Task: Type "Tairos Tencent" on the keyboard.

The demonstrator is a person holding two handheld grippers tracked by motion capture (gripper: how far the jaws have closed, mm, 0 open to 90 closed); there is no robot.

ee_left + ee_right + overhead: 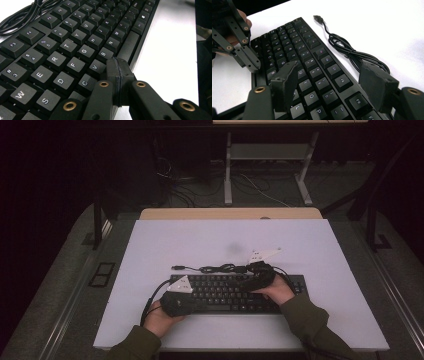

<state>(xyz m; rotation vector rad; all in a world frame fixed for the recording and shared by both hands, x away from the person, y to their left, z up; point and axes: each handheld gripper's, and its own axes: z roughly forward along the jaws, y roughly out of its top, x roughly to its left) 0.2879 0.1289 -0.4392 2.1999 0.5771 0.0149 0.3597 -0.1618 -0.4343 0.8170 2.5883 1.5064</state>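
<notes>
I'm holding my left tongs (117,75) pressed together, tips resting at the keyboard's (225,292) front edge, just by the V key and spacebar. My right tongs (332,85) are spread wide, hovering over the keyboard's right half. The keyboard is lying on the white table (320,250), near its front edge, its cable (347,51) coiled just behind it.

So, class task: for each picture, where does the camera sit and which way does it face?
High view: above the person's side, facing forward and down on the white table; forearms, both hands show.
Left gripper view: on the left gripper, along its closed jaws at the keyboard.
Right gripper view: on the right gripper, jaws apart.
Shared: keyboard, USB cable.
</notes>
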